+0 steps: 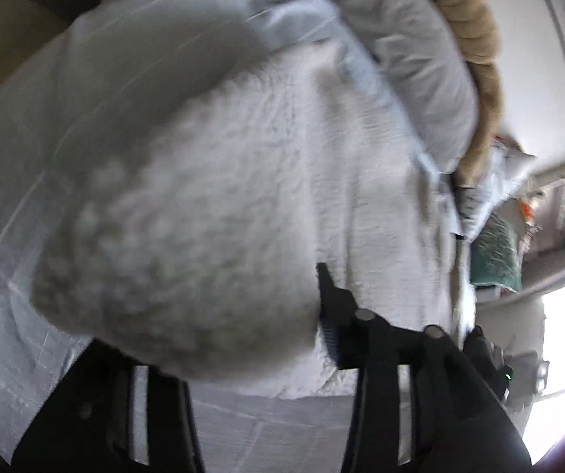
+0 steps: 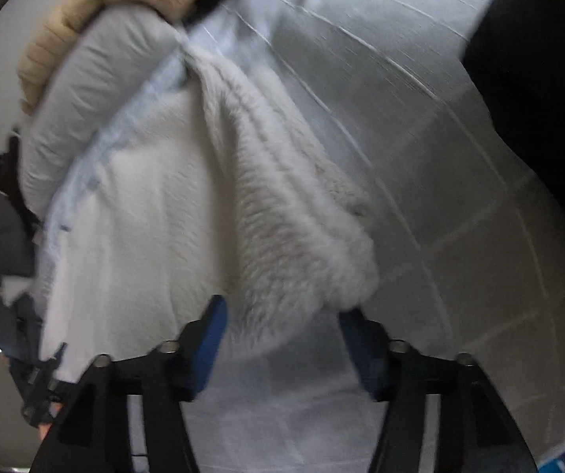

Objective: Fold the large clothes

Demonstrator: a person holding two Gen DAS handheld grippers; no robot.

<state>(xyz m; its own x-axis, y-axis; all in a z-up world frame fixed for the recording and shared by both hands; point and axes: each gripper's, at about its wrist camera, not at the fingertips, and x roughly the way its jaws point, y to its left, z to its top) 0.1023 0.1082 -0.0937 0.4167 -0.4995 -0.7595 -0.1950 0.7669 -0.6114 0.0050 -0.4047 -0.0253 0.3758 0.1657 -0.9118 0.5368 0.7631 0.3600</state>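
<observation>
L grip (image 1: pixel 243 335): jaw gap hidden by fleece (image 1: pixel 211 205) bulk, can't tell | R grip (image 2: pixel 282 339): wide apart, fleece fold (image 2: pixel 282 213) betw. fingers, unclamped | pillow (image 1: pixel 408 55) 1 o'clock | tan knit (image 2: pixel 97 12) 11 o'clock | on white sheet (image 2: pixel 459 197)

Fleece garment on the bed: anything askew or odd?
Yes. In the right wrist view the white fleece garment is bunched into a thick ridge between the right hand-held gripper's open fingers, not flat on the bedsheet. Both views are motion-blurred.
</observation>
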